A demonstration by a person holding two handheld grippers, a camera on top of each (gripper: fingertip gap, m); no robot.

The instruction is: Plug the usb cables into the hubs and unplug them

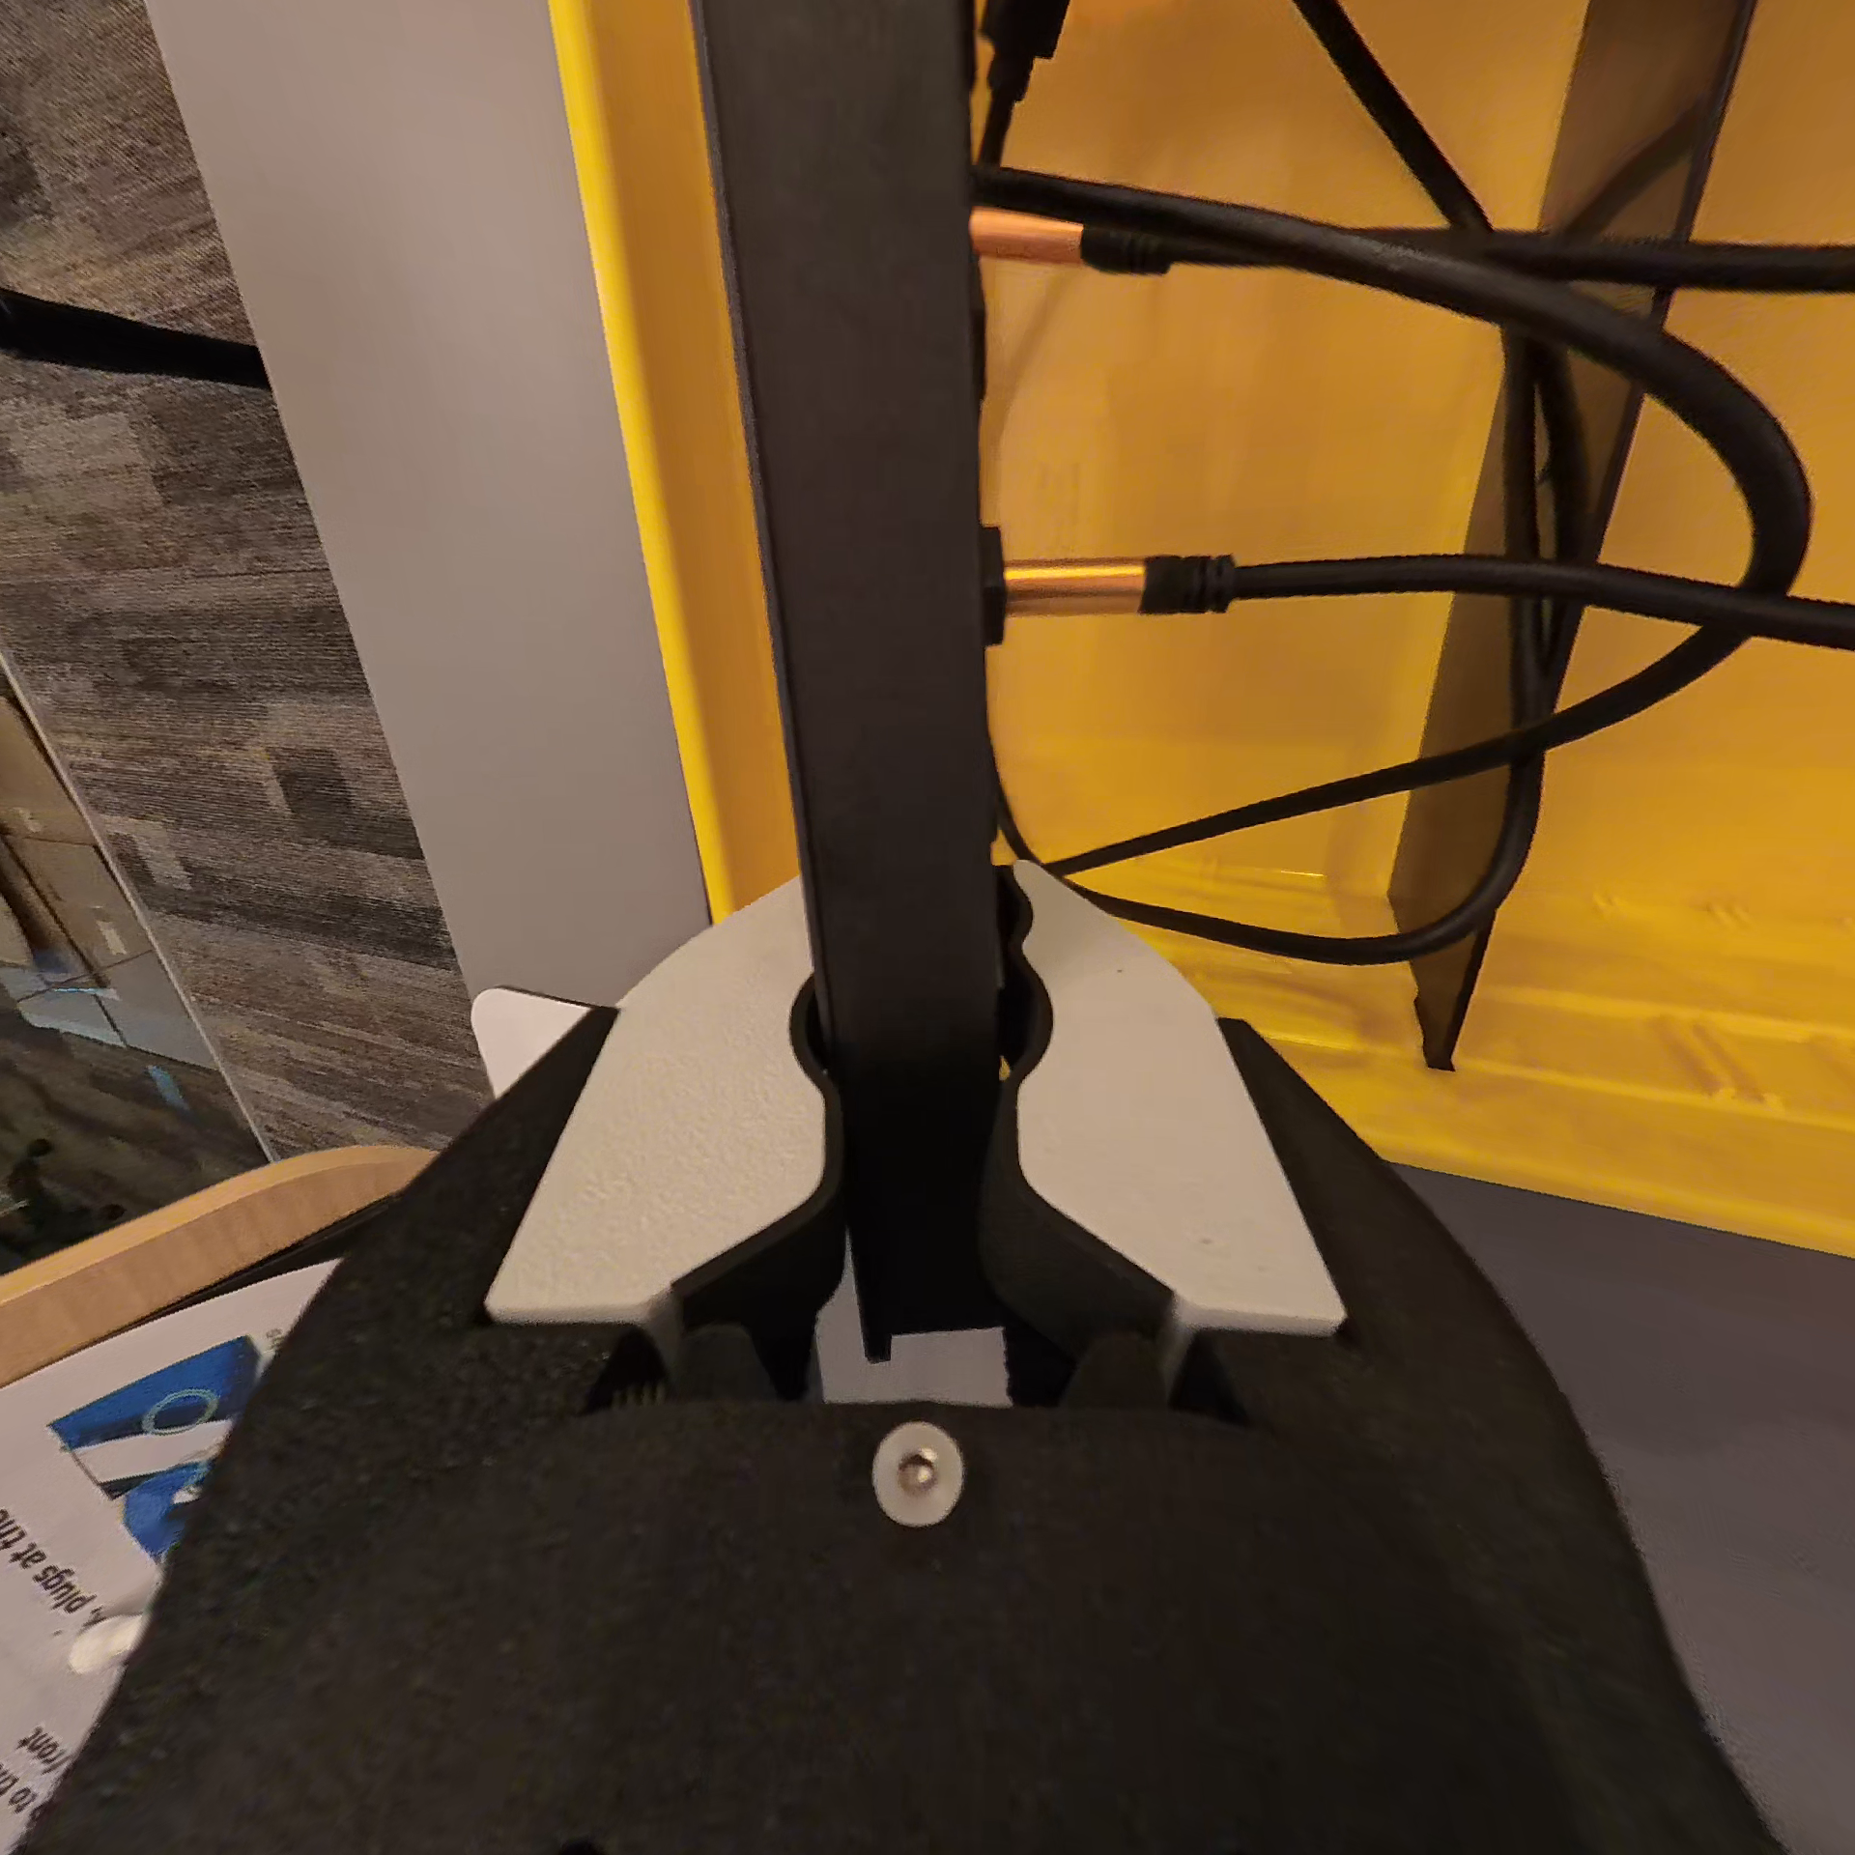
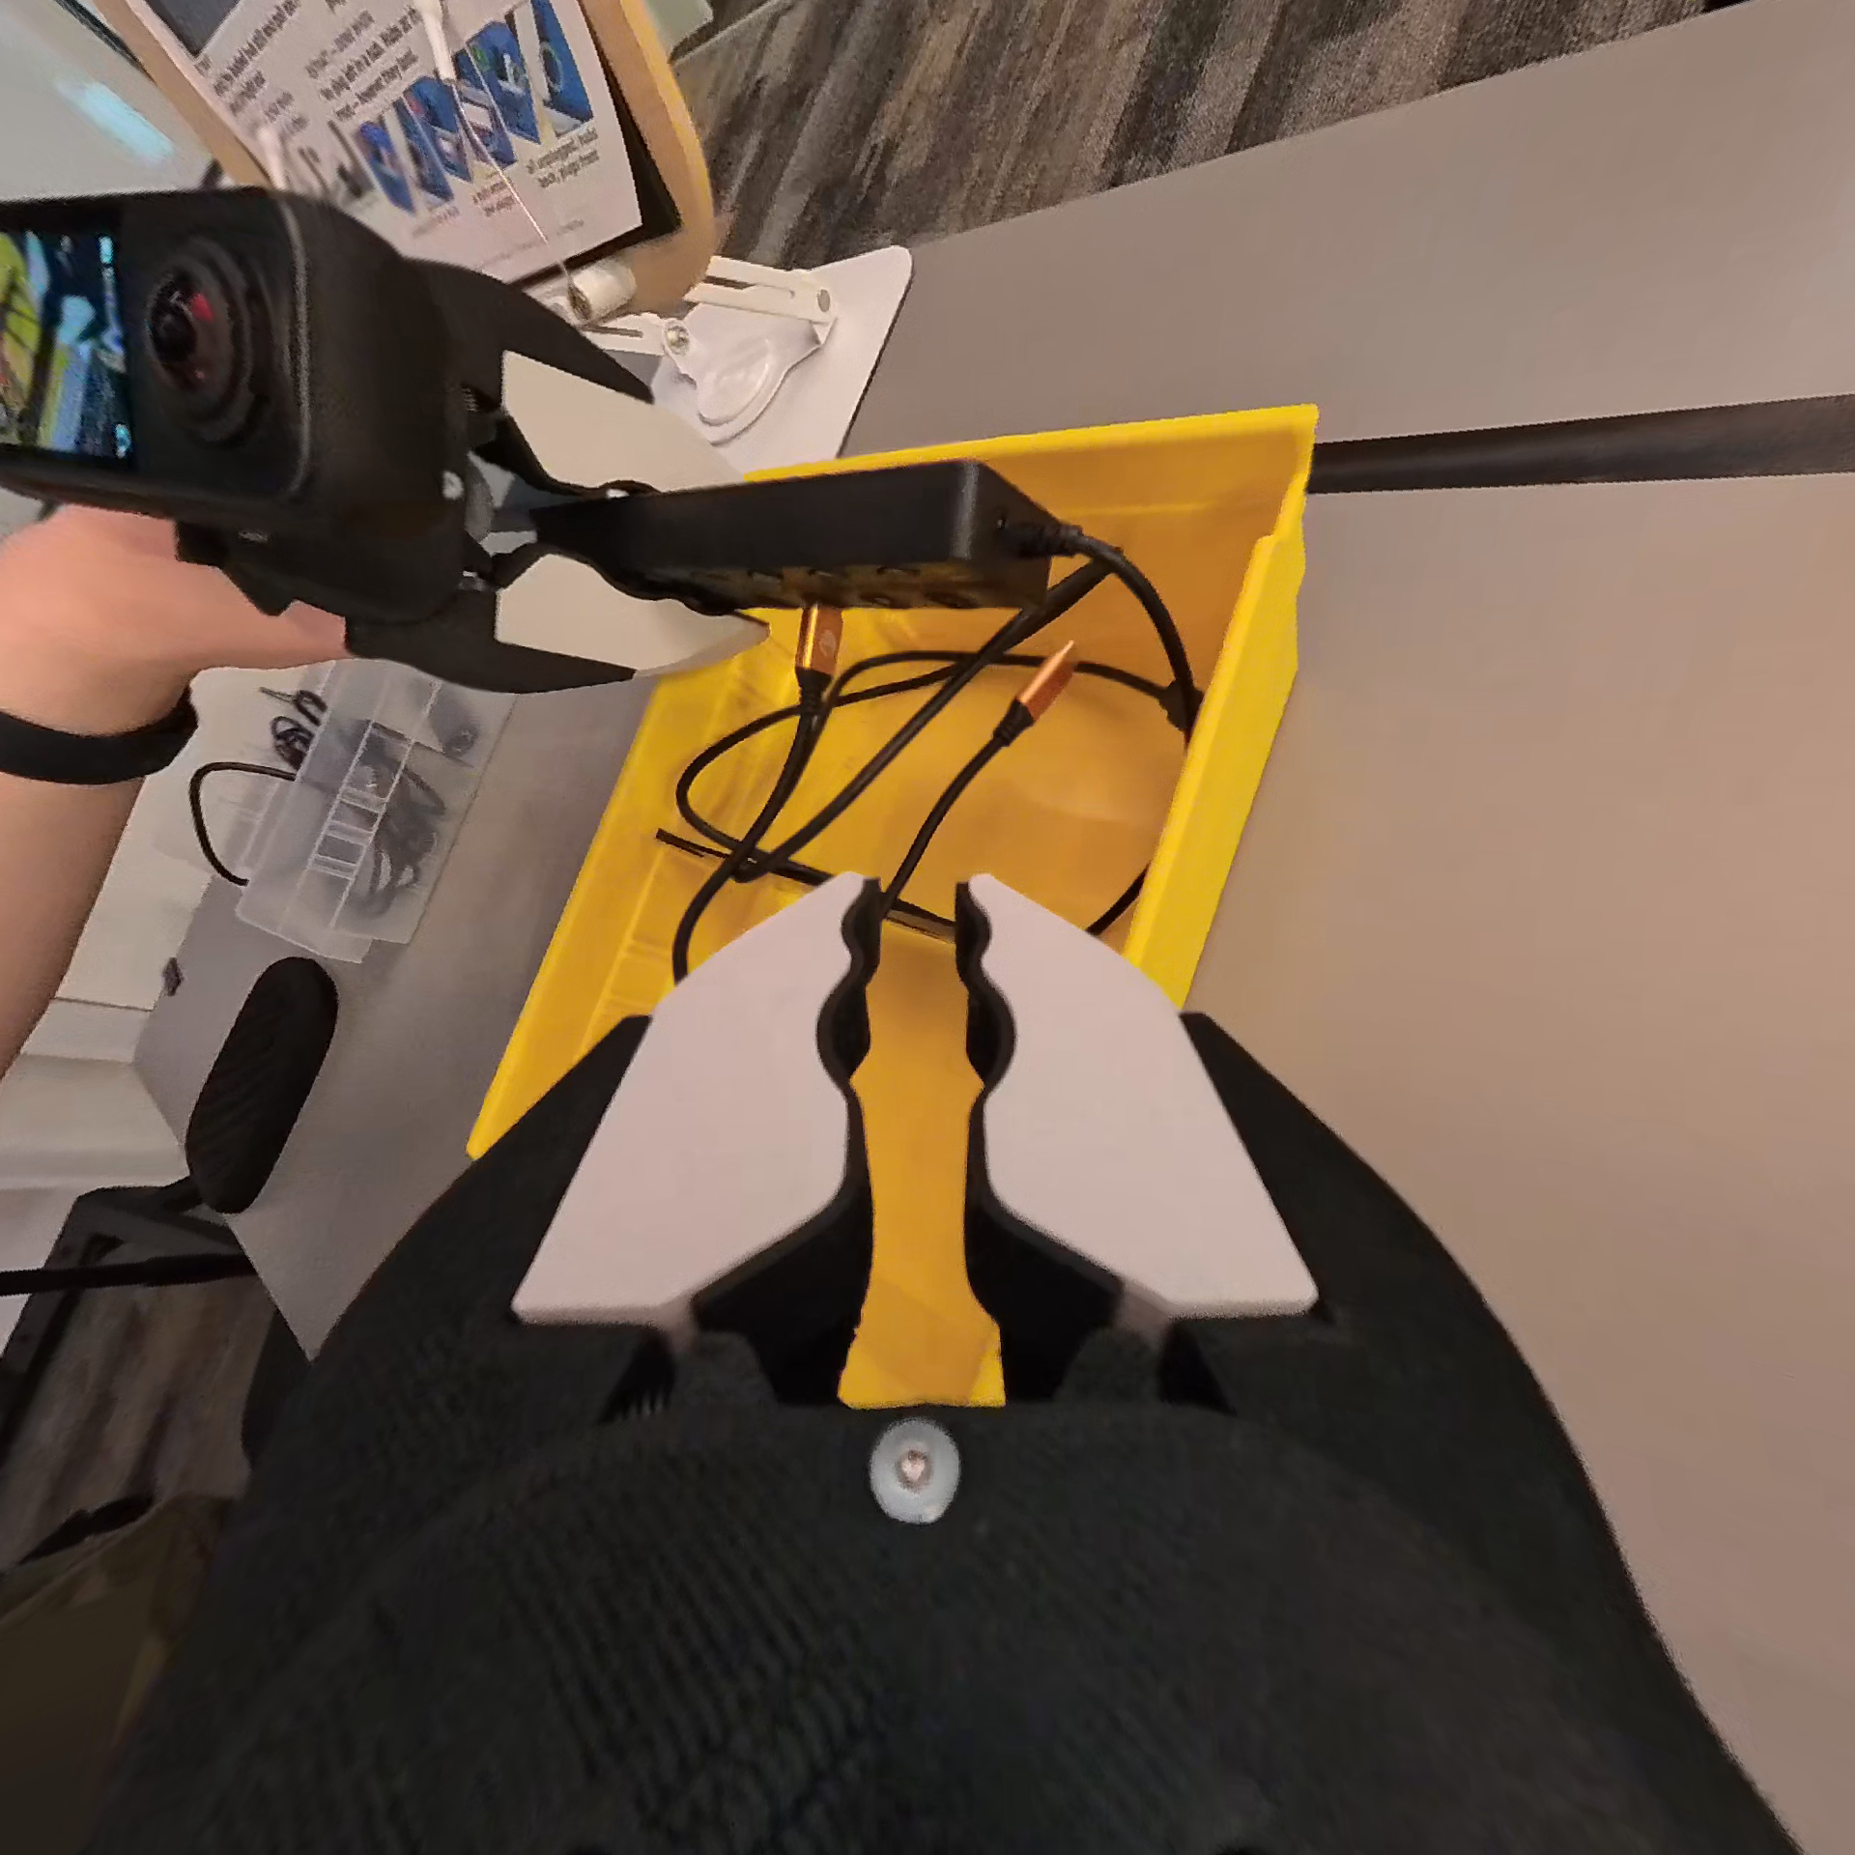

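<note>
My left gripper (image 1: 908, 883) is shut on one end of a long black usb hub (image 1: 873, 502) and holds it over the yellow bin (image 1: 1305, 1054). In the right wrist view this gripper (image 2: 738, 547) holds the hub (image 2: 803, 522) level above the bin (image 2: 1235, 753). A copper plug (image 2: 818, 642) sits in the hub's port side. A second copper plug (image 2: 1044, 683) points at the hub, its tip just short of it. Both plugs (image 1: 1074, 587) (image 1: 1024, 246) show beside the hub. My right gripper (image 2: 913, 888) is open over the bin, with the second plug's black cable (image 2: 923, 833) beside its left fingertip.
Black cables (image 2: 743, 793) loop inside the bin, and a dark divider panel (image 1: 1486, 703) stands in it. The bin sits on a grey table (image 2: 1556, 803). A clear plastic organiser (image 2: 341, 803), a white stand (image 2: 793, 331) and a printed sheet (image 2: 482, 130) lie to the left. A person's hand (image 2: 120, 622) holds the left gripper. My right fingertips sit around 20 cm from my left ones.
</note>
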